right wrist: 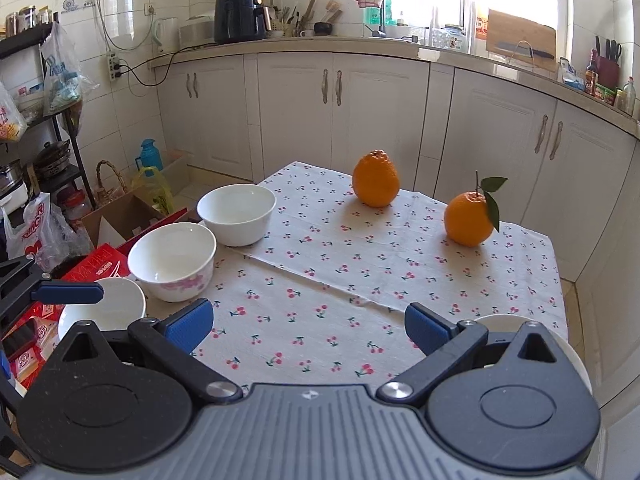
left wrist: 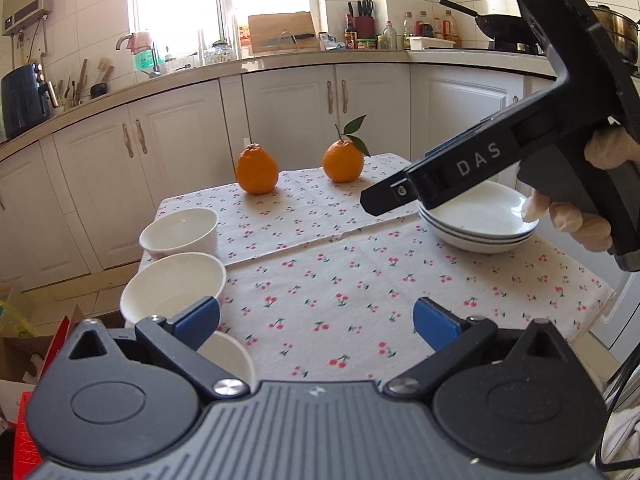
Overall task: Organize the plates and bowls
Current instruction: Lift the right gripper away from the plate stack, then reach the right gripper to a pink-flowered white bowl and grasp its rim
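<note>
Three white bowls stand along the table's left edge: a far bowl (left wrist: 180, 232) (right wrist: 237, 214), a middle bowl with pink flowers (left wrist: 174, 286) (right wrist: 173, 260), and a near bowl (left wrist: 230, 354) (right wrist: 106, 308). A stack of white plates (left wrist: 478, 218) sits at the right; only its rim shows in the right wrist view (right wrist: 496, 320). My left gripper (left wrist: 316, 320) is open and empty over the cloth, its left finger by the middle bowl. My right gripper (right wrist: 308, 326) is open and empty; in the left wrist view its body (left wrist: 500, 160) hangs over the plates.
Two oranges (left wrist: 256, 170) (left wrist: 343, 160) sit at the far side of the cherry-print tablecloth (left wrist: 340, 280). White kitchen cabinets (right wrist: 340, 112) stand behind the table. Boxes and bags (right wrist: 120, 216) lie on the floor to the left.
</note>
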A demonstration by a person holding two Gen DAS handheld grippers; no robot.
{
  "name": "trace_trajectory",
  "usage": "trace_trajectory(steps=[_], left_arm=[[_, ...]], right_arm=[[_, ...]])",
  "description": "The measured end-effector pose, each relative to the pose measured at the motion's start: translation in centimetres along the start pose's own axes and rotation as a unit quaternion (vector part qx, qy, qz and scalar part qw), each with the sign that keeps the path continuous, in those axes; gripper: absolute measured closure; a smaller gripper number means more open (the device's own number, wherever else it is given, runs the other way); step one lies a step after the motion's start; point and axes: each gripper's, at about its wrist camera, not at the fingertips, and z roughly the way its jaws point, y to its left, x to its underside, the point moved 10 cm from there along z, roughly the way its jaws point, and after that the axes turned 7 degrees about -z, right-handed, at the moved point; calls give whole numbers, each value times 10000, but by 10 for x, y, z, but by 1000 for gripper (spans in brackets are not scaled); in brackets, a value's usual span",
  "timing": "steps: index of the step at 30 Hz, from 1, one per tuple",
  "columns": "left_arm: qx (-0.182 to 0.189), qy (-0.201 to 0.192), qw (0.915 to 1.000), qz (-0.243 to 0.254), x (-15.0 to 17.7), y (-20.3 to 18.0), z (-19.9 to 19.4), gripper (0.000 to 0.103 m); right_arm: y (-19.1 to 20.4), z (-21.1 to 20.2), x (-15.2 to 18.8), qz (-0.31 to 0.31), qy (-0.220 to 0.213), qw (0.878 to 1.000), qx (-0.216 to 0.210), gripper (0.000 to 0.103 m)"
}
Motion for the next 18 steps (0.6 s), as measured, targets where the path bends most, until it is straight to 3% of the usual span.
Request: trace_trajectory(steps=[10, 18], left_arm=[[-542, 118, 9978, -355, 41, 78, -26, 1], [-477, 313, 9964, -621, 68, 100, -10, 1]], right_arm=[[95, 29, -10, -373, 9, 9961, -794, 0], [138, 50, -10, -555, 198, 9881, -1424, 0]])
